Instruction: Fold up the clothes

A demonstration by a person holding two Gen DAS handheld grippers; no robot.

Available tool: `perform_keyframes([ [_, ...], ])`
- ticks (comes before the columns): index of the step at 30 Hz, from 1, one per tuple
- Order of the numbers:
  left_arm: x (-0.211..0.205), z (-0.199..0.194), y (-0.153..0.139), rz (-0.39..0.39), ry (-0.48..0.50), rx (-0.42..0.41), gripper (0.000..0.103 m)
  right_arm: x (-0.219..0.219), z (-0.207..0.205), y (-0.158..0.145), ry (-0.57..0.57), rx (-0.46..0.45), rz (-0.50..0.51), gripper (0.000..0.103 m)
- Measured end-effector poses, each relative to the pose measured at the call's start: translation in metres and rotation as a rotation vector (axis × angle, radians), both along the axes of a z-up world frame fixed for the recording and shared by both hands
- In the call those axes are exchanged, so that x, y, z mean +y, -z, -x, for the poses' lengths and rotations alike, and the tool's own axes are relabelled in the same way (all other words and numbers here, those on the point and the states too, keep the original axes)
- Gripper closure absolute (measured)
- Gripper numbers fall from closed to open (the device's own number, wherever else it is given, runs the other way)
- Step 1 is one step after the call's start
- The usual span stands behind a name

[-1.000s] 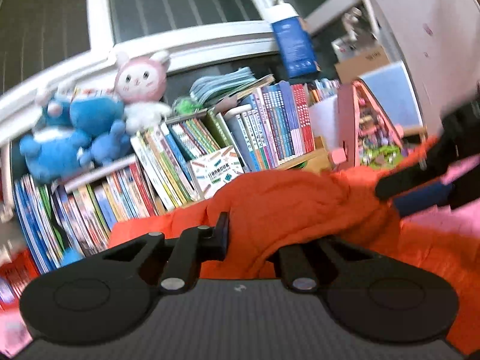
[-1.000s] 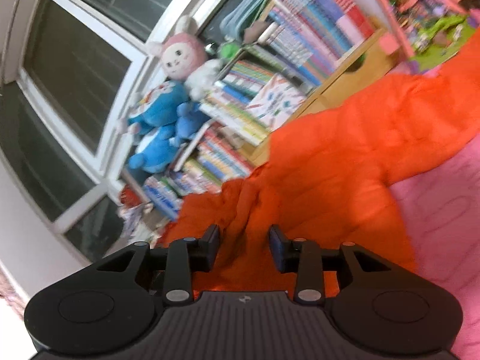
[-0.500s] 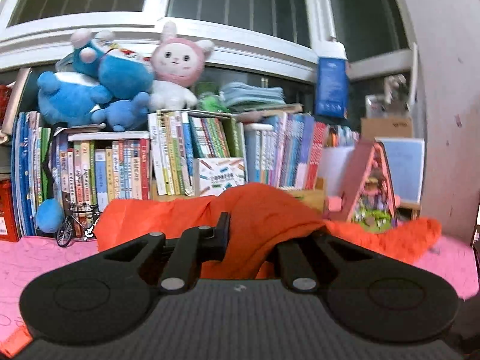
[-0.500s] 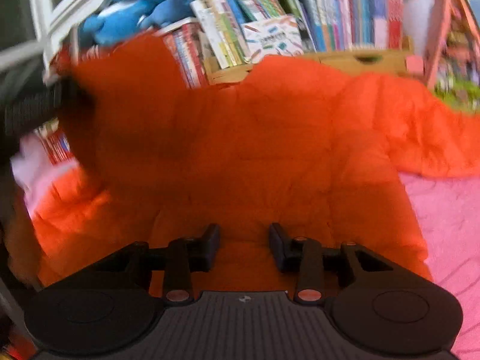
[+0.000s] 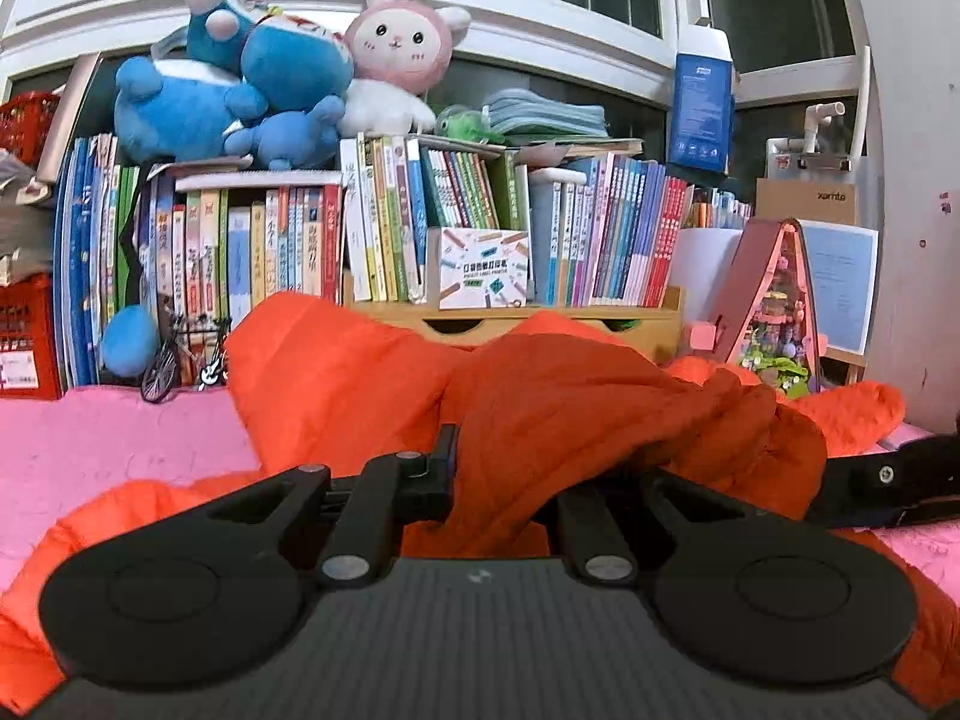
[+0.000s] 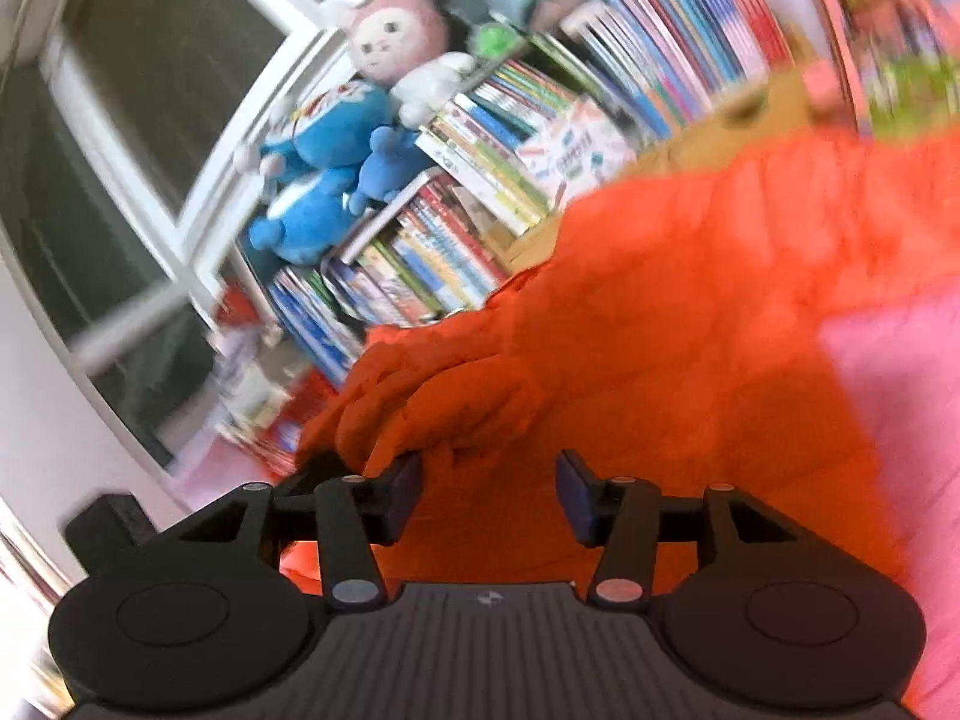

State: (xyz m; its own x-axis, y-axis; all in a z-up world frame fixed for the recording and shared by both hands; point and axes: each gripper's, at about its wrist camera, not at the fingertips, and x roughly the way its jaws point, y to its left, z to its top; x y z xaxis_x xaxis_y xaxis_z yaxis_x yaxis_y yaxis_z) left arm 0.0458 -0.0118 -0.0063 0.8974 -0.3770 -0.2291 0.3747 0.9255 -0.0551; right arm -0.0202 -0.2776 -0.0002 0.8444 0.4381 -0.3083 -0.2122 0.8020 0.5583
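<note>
A: Gripping a bunched fold of the orange garment [image 5: 336,372], the left gripper [image 5: 498,468] has cloth heaped over and between its fingers; its right finger is buried under the fabric, so I judge it clenched on the cloth, not empty.

B: And the right gripper [image 6: 489,489]?

A: Its fingers stand apart with nothing pinched between them. The garment [image 6: 690,276] lies under and ahead of it, and a rumpled lump sits against the left pad. That view is blurred, so finer detail is lost.

B: Where does the garment lie overall?

A: Spread in a loose, creased heap on the pink bed cover [image 5: 108,438], in front of the bookshelf [image 5: 420,240]. No neat fold shows; edges and sleeves cannot be told apart.

B: How will it handle?

A: Soft and limp, I think, and slightly puffy, perhaps quilted. It looks light, sags wherever it is unsupported, and a thin shell could slide between the pads.

B: So where to take hold?

A: At a hem, seam or corner instead of mid-panel, taking a doubled thickness so it does not slip. Two well-spaced grips along one edge would keep it taut.
</note>
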Motion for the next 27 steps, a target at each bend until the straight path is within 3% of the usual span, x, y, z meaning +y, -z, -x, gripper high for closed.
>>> perform_keyframes([
  [3,0.003,-0.001,-0.004,0.003,-0.01,-0.008,0.093,0.024,0.01,-0.015,-0.017,-0.079,0.265,0.051],
  [5,0.002,-0.002,-0.004,-0.001,-0.016,-0.006,0.093,0.033,0.014,-0.019,-0.048,-0.09,0.273,0.051],
  [7,0.001,-0.003,-0.002,-0.011,-0.02,0.002,0.093,0.033,0.015,-0.021,-0.048,-0.079,0.214,0.051],
  [12,-0.008,-0.004,0.008,-0.073,-0.032,0.03,0.093,0.005,0.006,-0.008,0.023,0.051,-0.067,0.051],
  [15,-0.015,-0.004,0.011,-0.113,-0.045,0.035,0.093,0.001,0.0,0.003,0.042,0.11,-0.126,0.05],
  [20,-0.019,-0.008,0.015,-0.142,-0.059,0.058,0.093,-0.022,-0.006,0.015,0.099,0.142,-0.337,0.029],
  [23,-0.028,-0.016,0.02,-0.192,-0.04,0.116,0.092,-0.024,-0.011,0.015,0.097,0.157,-0.325,0.025],
  [27,-0.034,-0.024,0.026,-0.227,-0.028,0.178,0.092,-0.004,-0.029,0.018,0.089,0.22,-0.178,0.026],
])
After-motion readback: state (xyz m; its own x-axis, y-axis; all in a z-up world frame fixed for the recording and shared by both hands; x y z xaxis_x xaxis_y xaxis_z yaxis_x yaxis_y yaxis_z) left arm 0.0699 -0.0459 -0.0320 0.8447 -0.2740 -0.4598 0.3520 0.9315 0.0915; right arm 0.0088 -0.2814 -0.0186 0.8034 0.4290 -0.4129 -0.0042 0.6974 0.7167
